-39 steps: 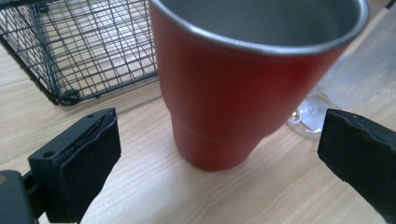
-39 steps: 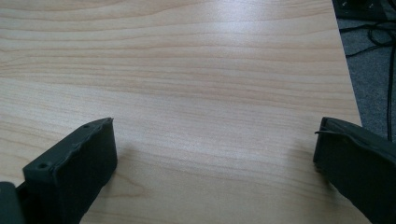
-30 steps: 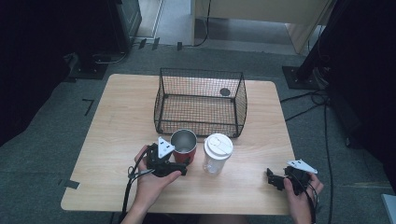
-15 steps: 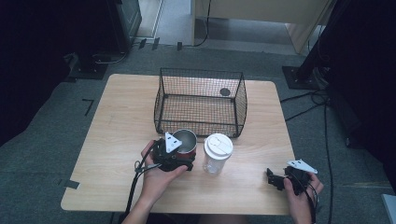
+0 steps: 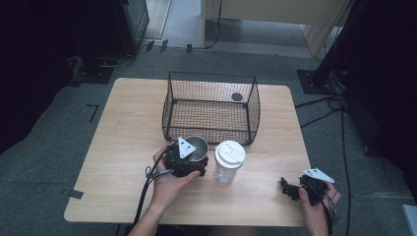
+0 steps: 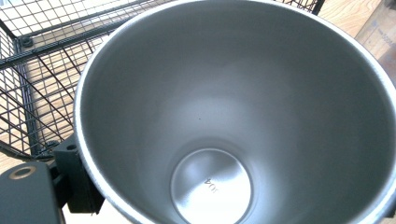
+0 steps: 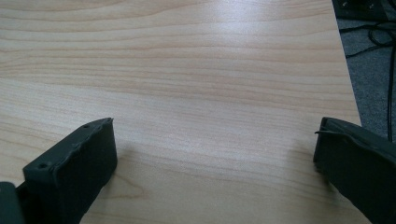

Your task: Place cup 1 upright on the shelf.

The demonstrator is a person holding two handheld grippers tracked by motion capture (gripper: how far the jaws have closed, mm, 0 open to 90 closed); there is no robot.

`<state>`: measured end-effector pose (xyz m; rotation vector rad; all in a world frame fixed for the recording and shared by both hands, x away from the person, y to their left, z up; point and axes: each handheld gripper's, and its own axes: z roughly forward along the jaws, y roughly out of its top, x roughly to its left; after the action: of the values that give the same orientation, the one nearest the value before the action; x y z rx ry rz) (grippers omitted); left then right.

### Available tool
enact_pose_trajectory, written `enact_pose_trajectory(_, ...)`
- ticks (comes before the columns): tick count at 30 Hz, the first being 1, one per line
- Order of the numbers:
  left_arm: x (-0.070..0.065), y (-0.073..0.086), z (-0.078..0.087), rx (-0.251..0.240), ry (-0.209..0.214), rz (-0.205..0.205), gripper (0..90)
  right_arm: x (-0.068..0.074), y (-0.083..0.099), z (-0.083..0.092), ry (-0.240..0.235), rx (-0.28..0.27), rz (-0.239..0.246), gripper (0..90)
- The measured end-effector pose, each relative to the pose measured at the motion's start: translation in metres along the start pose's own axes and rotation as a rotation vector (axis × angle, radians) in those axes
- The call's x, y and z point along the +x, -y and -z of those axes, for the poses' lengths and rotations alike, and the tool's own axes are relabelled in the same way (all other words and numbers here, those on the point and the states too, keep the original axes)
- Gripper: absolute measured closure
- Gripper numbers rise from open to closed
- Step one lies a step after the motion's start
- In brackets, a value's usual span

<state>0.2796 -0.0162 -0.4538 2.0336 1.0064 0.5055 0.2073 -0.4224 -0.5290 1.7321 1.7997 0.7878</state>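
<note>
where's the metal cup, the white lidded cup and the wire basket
metal cup [image 6: 210, 186], left gripper view, on its inner bottom.
white lidded cup [image 5: 230, 153], high view, on the white lid.
wire basket [image 5: 211, 76], high view, on its far top rim.

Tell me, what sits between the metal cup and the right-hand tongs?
A lidded clear cup stands beside the metal cup; then bare table up to the right tongs, per the high view.

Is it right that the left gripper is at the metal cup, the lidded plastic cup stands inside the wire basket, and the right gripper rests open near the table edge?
Not quite. The lidded plastic cup stands outside the wire basket, on the table in front of it, as the high view shows. The rest holds: left gripper at the metal cup, right gripper open.
</note>
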Motion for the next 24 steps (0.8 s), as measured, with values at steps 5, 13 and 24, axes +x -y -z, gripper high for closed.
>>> enact_pose_trajectory(5,0.0,0.001,0.002,-0.004,-0.016,-0.008,8.1,0.0,0.0,0.0,0.0,0.0,0.0,0.0)
enact_pose_trajectory(13,0.007,0.002,0.011,-0.03,-0.033,-0.006,8.1,0.0,0.0,0.0,0.0,0.0,0.0,0.0)
enact_pose_trajectory(24,0.013,-0.002,0.027,-0.125,-0.061,-0.001,8.1,0.0,0.0,0.0,0.0,0.0,0.0,0.0)
